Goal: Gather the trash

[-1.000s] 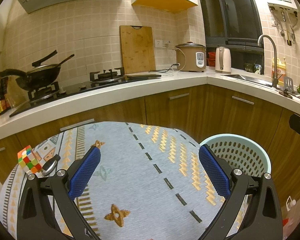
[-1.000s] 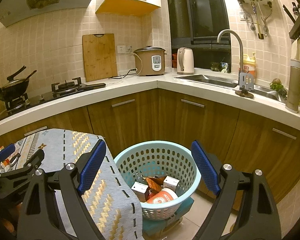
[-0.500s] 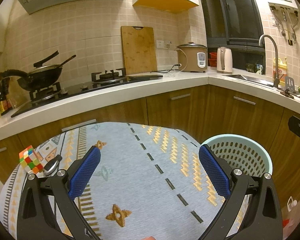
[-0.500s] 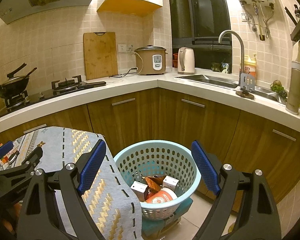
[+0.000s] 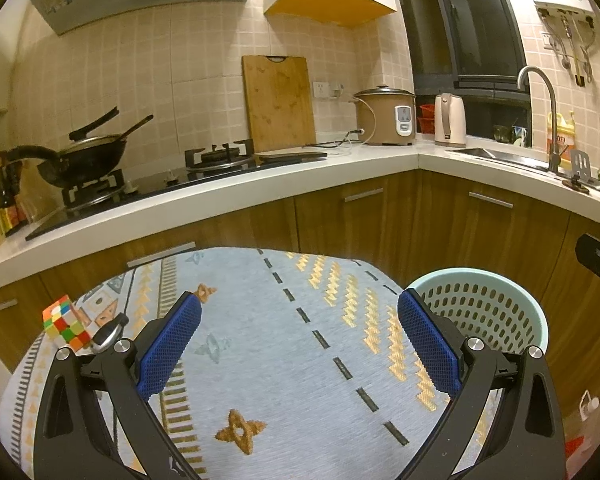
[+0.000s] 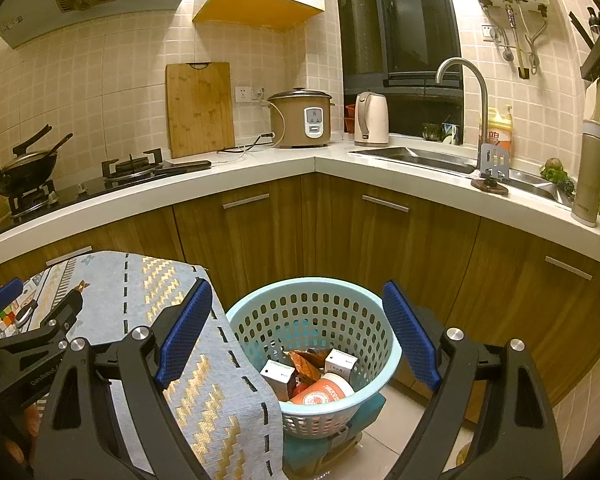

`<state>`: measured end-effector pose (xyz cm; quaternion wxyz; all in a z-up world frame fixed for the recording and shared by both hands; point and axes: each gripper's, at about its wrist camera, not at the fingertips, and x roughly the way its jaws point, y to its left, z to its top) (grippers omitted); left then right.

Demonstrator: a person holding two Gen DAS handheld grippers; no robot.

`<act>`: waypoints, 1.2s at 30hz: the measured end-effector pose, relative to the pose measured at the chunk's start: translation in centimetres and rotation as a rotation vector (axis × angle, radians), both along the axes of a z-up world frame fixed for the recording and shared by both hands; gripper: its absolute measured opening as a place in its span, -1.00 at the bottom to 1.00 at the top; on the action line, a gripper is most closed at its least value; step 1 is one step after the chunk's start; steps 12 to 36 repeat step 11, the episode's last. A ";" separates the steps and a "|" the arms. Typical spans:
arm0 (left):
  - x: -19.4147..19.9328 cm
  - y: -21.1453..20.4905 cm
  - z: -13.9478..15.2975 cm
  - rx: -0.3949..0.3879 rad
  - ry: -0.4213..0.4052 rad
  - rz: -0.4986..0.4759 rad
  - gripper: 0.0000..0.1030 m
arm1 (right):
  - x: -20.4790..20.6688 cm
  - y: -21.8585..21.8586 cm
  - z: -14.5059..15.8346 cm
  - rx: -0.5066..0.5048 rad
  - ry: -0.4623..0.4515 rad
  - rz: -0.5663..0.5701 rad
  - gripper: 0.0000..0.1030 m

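Right wrist: right gripper [image 6: 296,336] wide apart, empty, above basket [image 6: 384,364]; left gripper [image 5: 298,340] likewise.

A pale grey-blue cloth [image 5: 284,360] is showing gold zigzag bands, black dashed lines and tan star motifs. At its left, a puzzle cube [image 5: 66,322] is displaying red, yellow, green and orange squares. To the right, a mint-green perforated basket [image 6: 314,344] is holding an orange-and-white cup [image 6: 320,394] and white cartons [image 6: 340,362]. Brown wood-grain cabinets [image 6: 380,240] are standing beneath a white counter [image 5: 260,188] and beige tiled wall [image 5: 180,60].
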<state>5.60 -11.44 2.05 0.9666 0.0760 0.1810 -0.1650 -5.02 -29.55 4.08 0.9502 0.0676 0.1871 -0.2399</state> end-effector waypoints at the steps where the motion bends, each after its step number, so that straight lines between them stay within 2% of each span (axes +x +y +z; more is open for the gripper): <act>1: 0.0 0.1 0.0 -0.002 0.000 -0.003 0.86 | -0.1 0.0 0.0 -0.001 -0.001 0.000 0.60; 6: 0.2 0.1 0.1 -0.010 0.019 -0.013 0.86 | -0.1 -0.1 0.0 -0.001 0.000 -0.001 0.60; 36: 0.2 0.1 0.0 -0.014 0.015 -0.009 0.86 | -0.2 -0.2 0.0 0.001 -0.001 -0.002 0.60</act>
